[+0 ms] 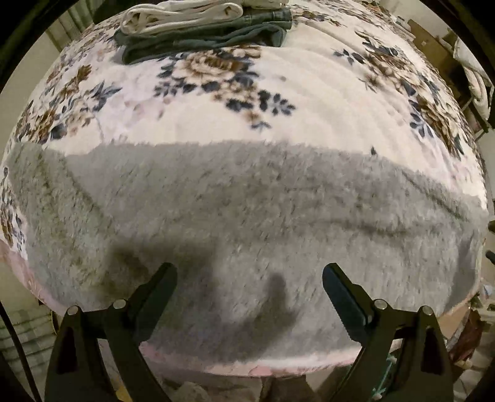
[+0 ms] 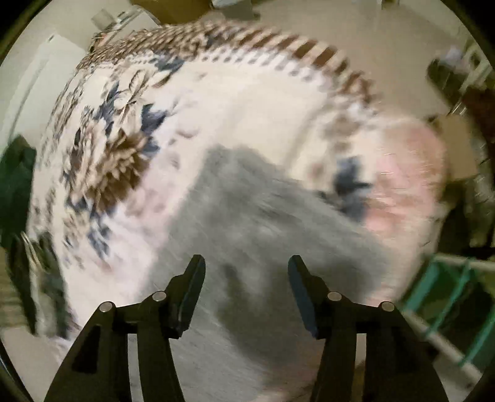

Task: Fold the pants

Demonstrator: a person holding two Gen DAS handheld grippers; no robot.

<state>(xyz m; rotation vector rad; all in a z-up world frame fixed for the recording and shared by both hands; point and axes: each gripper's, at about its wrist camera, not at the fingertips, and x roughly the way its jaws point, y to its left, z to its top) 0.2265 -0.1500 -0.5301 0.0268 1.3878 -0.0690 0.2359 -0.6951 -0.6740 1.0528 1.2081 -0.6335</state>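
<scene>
Grey fuzzy pants (image 1: 247, 210) lie spread flat across the near part of a floral blanket (image 1: 309, 102). My left gripper (image 1: 249, 278) is open and empty, hovering above the pants near the front edge. In the right wrist view the same grey pants (image 2: 247, 216) show blurred, one end reaching toward the blanket's pink corner. My right gripper (image 2: 246, 266) is open and empty above the pants.
A stack of folded clothes, white (image 1: 182, 15) on dark grey-green (image 1: 201, 40), sits at the far edge of the blanket. A green frame (image 2: 458, 297) stands to the right of the bed. Dark items (image 2: 15, 176) lie at the left.
</scene>
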